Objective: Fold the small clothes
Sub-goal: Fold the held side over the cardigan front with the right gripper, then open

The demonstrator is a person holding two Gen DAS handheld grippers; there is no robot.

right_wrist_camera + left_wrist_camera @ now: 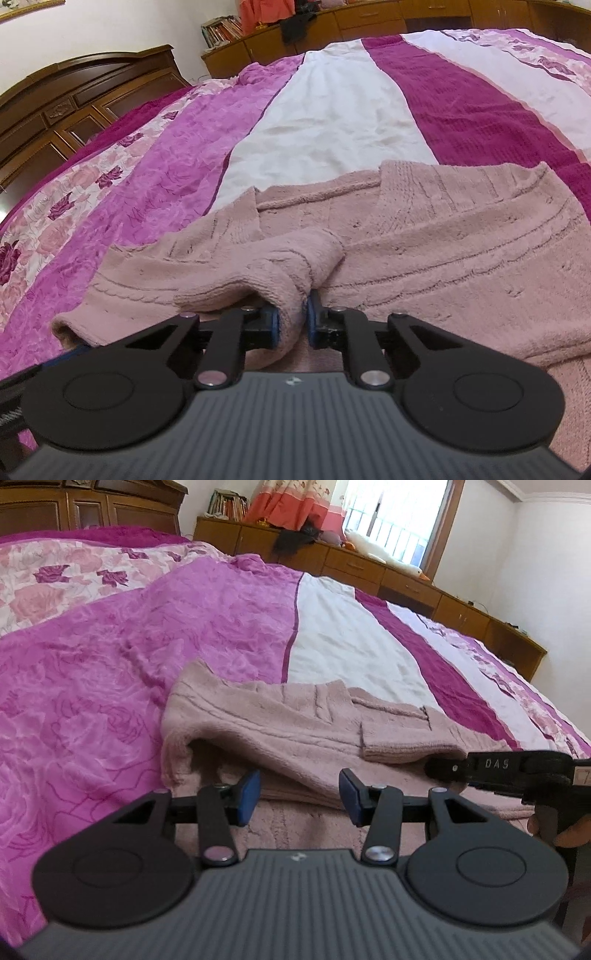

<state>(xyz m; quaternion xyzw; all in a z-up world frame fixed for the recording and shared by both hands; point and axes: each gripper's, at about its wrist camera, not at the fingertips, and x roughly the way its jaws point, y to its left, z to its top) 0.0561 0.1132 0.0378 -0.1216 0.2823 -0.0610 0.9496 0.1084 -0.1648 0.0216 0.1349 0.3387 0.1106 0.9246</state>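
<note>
Bedspread (461, 110) — pink-striped — under dusty-pink cardigan (443, 240).

— What's in the shot?
— A pink knitted cardigan (424, 236) spread across a bed's striped cover (332, 122) of magenta, white and rose print.
— And the right gripper (293, 325)?
— Its blue pads (274, 325) pinch a bunched fold of the knit, which rises in a ridge just ahead.
— Background?
— A dark wooden headboard (74, 107) at left, a low cabinet (266, 44) with books (221, 29) behind.
</note>
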